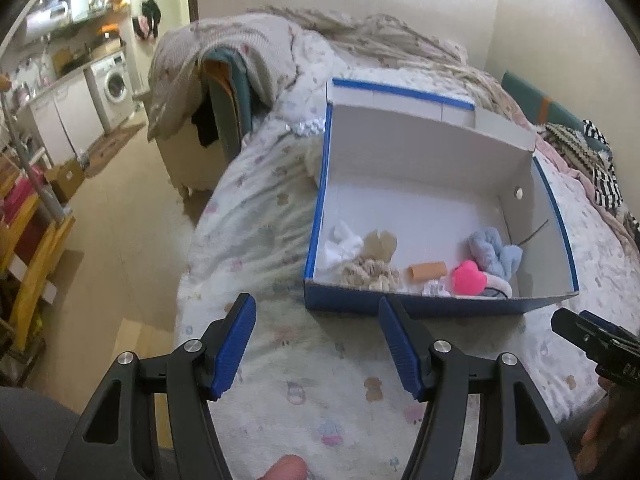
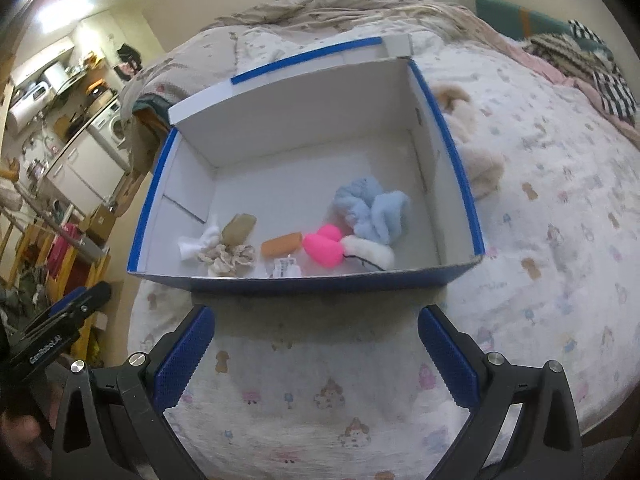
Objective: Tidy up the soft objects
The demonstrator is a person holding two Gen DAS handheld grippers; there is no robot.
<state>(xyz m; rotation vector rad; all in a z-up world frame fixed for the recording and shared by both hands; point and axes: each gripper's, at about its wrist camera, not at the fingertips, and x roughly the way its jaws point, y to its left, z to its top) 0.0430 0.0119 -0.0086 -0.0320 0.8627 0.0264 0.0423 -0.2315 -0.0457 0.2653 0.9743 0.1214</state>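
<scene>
A blue box with a white inside [image 1: 432,308] [image 2: 308,284] stands open on the bed. In it lie a pink heart plush [image 1: 467,277] [image 2: 324,247], a light blue fluffy piece [image 1: 494,250] [image 2: 372,208], a white fluffy piece [image 2: 370,255], an orange roll [image 1: 427,270] [image 2: 281,245], a beige scrunchie [image 1: 370,271] [image 2: 230,258] and a white cloth [image 1: 340,244] [image 2: 198,245]. A beige plush [image 2: 476,160] lies on the bed right of the box. My left gripper [image 1: 316,346] and right gripper [image 2: 316,356] are open and empty, in front of the box.
The bed [image 1: 320,400] has a patterned white sheet and rumpled blankets [image 1: 380,36] at its far end. Striped cloth [image 2: 600,72] lies at the far right. To the left are bare floor [image 1: 120,220], a washing machine [image 1: 114,86] and yellow shelving [image 1: 32,264].
</scene>
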